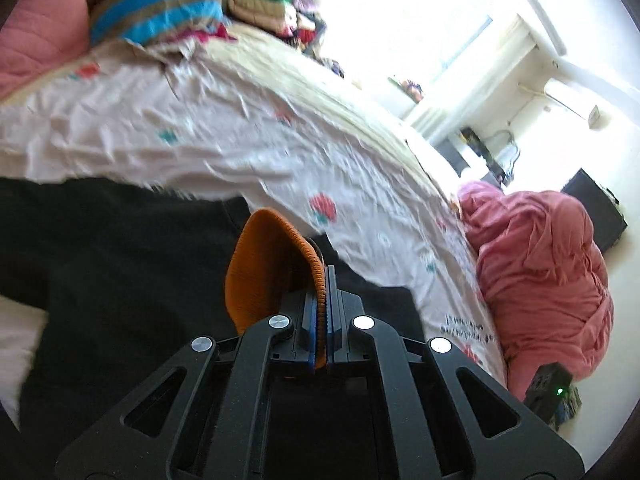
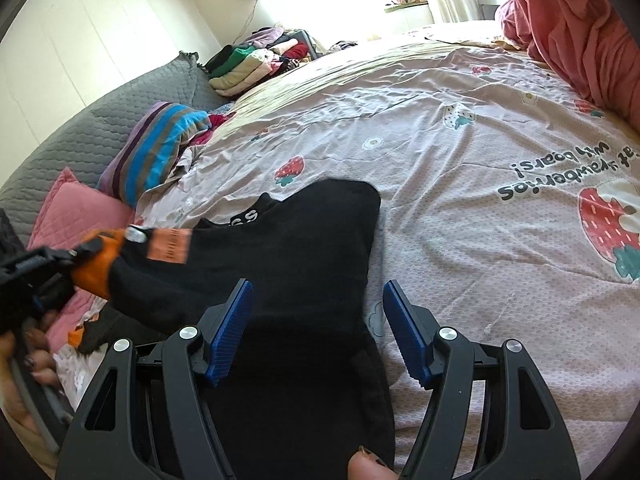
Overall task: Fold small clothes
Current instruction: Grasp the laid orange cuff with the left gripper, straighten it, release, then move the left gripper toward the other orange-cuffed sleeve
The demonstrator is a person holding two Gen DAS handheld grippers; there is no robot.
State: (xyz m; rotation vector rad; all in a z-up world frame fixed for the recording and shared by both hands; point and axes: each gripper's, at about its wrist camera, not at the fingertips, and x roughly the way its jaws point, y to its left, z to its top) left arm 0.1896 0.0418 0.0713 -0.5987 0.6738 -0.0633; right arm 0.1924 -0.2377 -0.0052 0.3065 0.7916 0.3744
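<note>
Bedsheet (image 2: pixel 460 184) print "with bears!", garment (image 2: pixel 288 248) patch unreadable

The bed (image 2: pixel 460 152) is covered by a strawberry-print sheet, with a black garment (image 2: pixel 304 248) spread ahead of the right gripper (image 2: pixel 318 330).

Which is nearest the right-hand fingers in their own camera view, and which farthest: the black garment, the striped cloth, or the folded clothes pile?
1. Black garment, directly between the open fingers.
2. Striped cloth, left.
3. Folded clothes pile, far back left.
</note>
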